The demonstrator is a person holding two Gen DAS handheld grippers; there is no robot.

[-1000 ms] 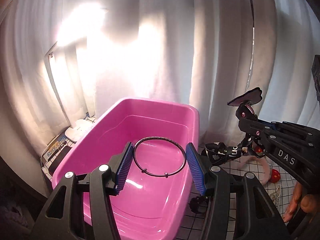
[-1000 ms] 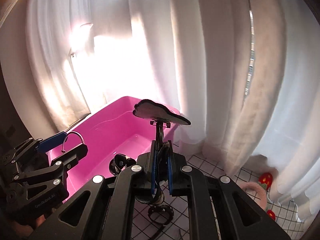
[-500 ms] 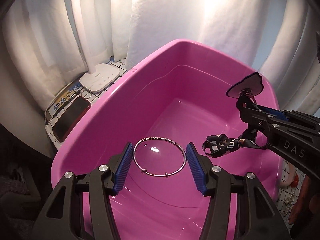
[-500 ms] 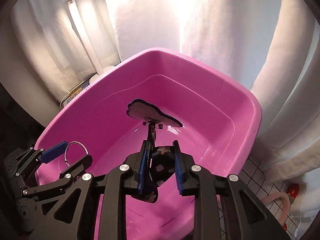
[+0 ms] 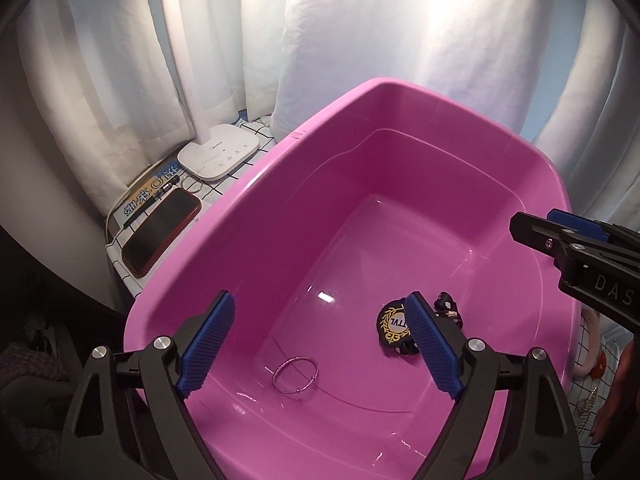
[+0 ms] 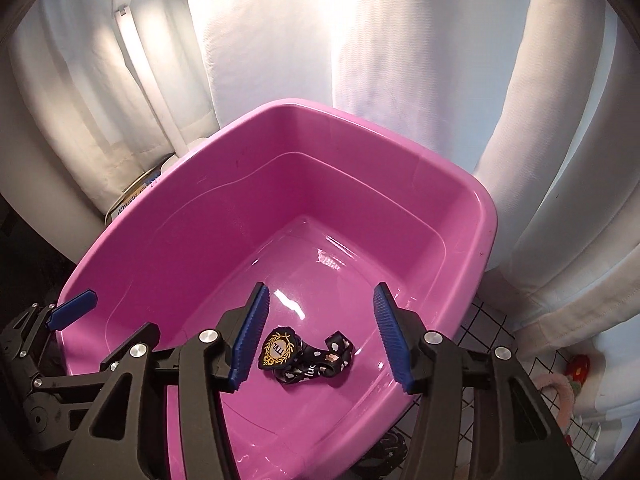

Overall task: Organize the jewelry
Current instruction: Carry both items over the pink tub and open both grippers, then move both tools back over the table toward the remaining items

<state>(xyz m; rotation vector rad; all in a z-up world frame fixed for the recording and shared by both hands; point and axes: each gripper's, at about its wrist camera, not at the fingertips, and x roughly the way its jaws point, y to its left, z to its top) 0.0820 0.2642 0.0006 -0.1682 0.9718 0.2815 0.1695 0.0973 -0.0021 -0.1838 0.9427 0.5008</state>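
Left claw (image 5: pixel 320 344): jaws spread wide with nothing between them, hanging over the near end of the pink tub (image 5: pixel 256 184).
Right claw (image 6: pixel 320 340): likewise parted and empty, above the tub's near right part; in the left wrist view only its tip shows, at the right edge.
Bangle (image 5: pixel 295 374): thin metal ring lying flat on the tub floor, below the left claw and well apart from the strap. Judged light, stiff and slippery on glossy plastic; a flat ring gives little to pinch, so the better hold looks like across the wire at one spot, or tipping it against the tub wall first. It seems likely to skate if nudged.
Black strap with badge (image 6: pixel 308 356): patterned fabric band crumpled on the floor with a gold-embroidered patch at its left end, under the right claw. Judged soft, light and limp; it should dangle when lifted, so the bunched middle or the stiffer patch looks like the surest place to grip.
Pink tub: smooth, shiny floor, holding both pieces.
Worktop (image 5: pixel 256 132): gridded white cloth beside the tub.
Phone (image 5: pixel 160 232): dark, red-edged, left of the tub.
Lamp base (image 5: pixel 218 152): white, beyond the phone.
Curtain (image 6: pixel 400 40): white, behind everything.
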